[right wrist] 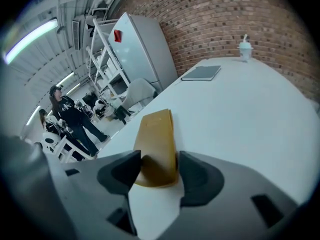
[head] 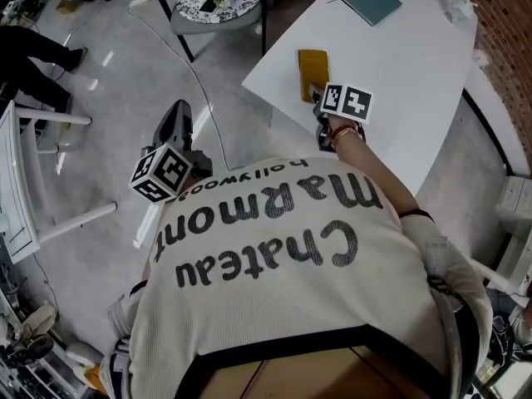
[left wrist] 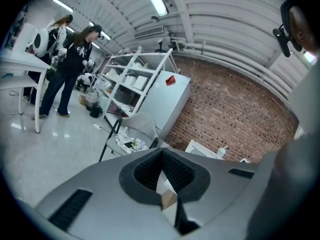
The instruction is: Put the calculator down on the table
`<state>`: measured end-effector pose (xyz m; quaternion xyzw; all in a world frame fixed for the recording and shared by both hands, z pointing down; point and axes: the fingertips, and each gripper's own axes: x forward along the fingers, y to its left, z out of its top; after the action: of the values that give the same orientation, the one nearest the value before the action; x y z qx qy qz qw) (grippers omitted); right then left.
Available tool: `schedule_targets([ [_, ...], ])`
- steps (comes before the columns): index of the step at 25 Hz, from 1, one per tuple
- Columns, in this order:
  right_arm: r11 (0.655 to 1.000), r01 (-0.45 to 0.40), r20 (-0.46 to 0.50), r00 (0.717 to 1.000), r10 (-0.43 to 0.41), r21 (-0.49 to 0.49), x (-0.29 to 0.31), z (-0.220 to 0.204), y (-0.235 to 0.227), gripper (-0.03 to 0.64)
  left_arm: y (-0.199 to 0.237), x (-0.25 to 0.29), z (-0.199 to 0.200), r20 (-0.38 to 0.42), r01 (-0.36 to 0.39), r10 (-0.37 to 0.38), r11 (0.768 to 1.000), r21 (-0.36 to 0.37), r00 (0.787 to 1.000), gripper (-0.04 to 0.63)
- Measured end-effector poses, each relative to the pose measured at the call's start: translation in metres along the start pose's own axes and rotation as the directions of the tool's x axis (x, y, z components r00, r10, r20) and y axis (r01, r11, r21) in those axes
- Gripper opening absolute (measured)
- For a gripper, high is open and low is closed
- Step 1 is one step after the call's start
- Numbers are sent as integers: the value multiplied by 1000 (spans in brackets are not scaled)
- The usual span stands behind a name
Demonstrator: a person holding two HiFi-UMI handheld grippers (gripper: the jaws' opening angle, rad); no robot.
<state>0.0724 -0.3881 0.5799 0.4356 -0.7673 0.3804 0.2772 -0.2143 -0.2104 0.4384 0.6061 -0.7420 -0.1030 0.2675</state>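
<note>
Shirt (head: 283, 306): cream, dark lettering "Chateau Marmont hollywood", dark band below it. Bracelet (head: 344, 133): red, on the right wrist. Left gripper (left wrist: 161, 154) and right gripper (right wrist: 160, 156): smooth grey shells, black fingers (right wrist: 199, 176), each with a cube (head: 162, 173) of black-and-white square markers.

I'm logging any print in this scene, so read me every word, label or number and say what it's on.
"Chateau Marmont" with smaller "hollywood": on the person's shirt, upside down in the head view.
On the red label on the white cabinet: too small to read.
On the marker cubes: patterns only, no words.
On the calculator: no print readable.
</note>
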Motion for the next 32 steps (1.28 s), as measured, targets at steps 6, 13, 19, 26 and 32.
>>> schedule_targets([
  [6, 994, 71, 44, 997, -67, -82, -5, 0, 2, 253, 12, -20, 16, -48, 16, -14, 999, 45, 999, 3],
  [13, 988, 151, 107, 983, -148, -20, -31, 4, 10, 232, 25, -54, 35, -54, 80, -77, 995, 56, 996, 2],
  [19, 994, 37, 147, 988, -52, 105, -63, -35, 83, 138, 47, -82, 29, -75, 115, -112, 993, 31, 991, 3],
  [26, 981, -124, 213, 973, 91, 147, -106, -82, 174, 32, 46, -103, 15, -147, 198, -190, 979, 40, 971, 3],
  [32, 933, -294, 352, 913, 209, 209, -141, -91, 214, 3, 39, -116, 7, -170, 274, -259, 959, 72, 951, 3],
])
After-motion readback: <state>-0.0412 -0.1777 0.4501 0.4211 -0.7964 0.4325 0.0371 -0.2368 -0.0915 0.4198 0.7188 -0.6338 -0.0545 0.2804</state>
